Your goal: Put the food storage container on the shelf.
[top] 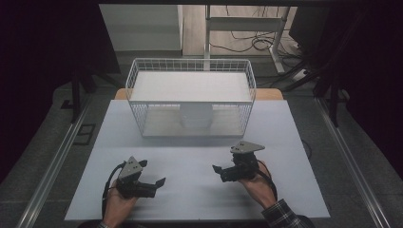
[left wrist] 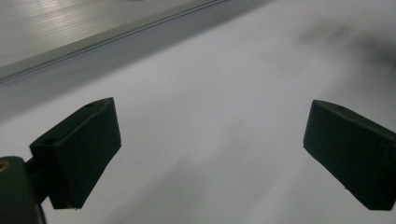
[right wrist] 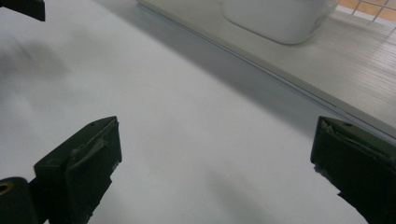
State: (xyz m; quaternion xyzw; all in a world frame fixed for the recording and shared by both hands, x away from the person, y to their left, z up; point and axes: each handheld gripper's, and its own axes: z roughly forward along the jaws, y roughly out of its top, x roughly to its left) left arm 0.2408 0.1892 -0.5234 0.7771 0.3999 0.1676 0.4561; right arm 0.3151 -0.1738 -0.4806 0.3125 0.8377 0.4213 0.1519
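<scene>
**White worktop, both tools idle**

Worktop [top: 199, 166] is carrying a wire basket [top: 190, 97] at the far edge, possibly holding a white container [top: 196, 115]. Left tool [top: 153, 178] and right tool [top: 219, 172] are hovering near it, jaws spread apart, gripping nothing.

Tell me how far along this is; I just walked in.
Nothing looks done. The left gripper and right gripper hover open over the bare table, holding nothing. The white container sits in the wire basket, untouched; handling it probably remains.
</scene>
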